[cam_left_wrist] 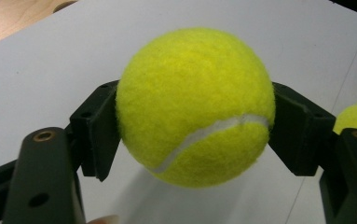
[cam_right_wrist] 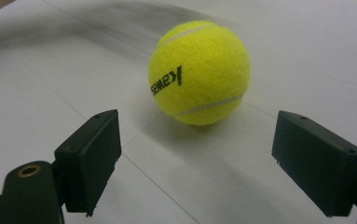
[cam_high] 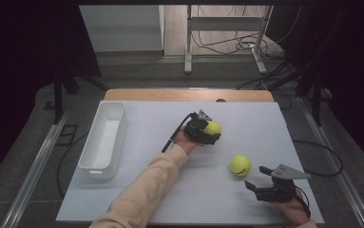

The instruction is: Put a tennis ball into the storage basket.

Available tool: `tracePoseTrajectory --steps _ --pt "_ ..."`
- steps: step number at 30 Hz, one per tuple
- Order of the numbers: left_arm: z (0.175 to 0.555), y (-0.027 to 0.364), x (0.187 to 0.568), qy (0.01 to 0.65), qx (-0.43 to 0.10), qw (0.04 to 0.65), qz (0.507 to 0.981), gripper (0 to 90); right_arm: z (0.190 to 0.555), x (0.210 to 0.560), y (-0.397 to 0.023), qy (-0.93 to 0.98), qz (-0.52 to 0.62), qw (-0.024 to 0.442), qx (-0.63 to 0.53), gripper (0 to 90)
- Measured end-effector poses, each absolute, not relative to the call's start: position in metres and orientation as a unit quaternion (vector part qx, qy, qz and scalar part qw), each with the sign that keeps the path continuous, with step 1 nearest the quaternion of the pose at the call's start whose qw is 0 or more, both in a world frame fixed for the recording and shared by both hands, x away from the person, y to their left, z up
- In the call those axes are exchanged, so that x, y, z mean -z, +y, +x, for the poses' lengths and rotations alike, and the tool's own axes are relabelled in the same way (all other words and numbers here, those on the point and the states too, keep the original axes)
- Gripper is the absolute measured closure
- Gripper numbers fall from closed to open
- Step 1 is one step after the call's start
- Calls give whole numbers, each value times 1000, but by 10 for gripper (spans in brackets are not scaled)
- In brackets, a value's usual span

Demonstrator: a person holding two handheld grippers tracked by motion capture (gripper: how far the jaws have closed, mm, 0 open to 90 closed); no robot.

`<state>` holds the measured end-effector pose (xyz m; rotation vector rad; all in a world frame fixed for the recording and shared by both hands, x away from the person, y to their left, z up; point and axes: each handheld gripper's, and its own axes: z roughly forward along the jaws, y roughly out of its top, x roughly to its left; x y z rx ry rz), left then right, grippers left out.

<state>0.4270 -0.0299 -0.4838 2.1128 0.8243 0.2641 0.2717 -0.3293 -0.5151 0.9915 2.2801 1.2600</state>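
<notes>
DONE: left gripper [cam_high: 207, 129] clenched on first ball [cam_left_wrist: 195, 105], lifted, well right of the white bin [cam_high: 104, 137] | LEFT: second ball [cam_high: 240, 165] lies on table farther right; right gripper [cam_high: 261, 179] just beside it, jaws spread, unloaded (bin probably the destination, holds nothing visible)

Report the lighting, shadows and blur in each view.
High view: dark surroundings, lit white table. Left gripper view: held tennis ball sharp, its soft shadow on the table beneath. Right gripper view: loose tennis ball sharp, shadow toward the camera, a streaky blur behind it.
</notes>
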Motion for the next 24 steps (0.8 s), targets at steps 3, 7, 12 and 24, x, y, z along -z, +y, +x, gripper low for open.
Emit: tracePoseTrajectory --steps 3,7,12,24 --pt "426 -29 483 328 -104 420 840 264 272 515 -329 805 350 176 -445 161" --pt "422 -28 480 325 -104 423 839 264 272 515 -329 805 350 176 -445 161" --pt "418 -25 479 323 -109 424 839 264 272 515 -329 806 350 176 -444 161" --pt "413 -17 478 325 -111 430 835 264 272 515 -329 806 351 177 -442 161"
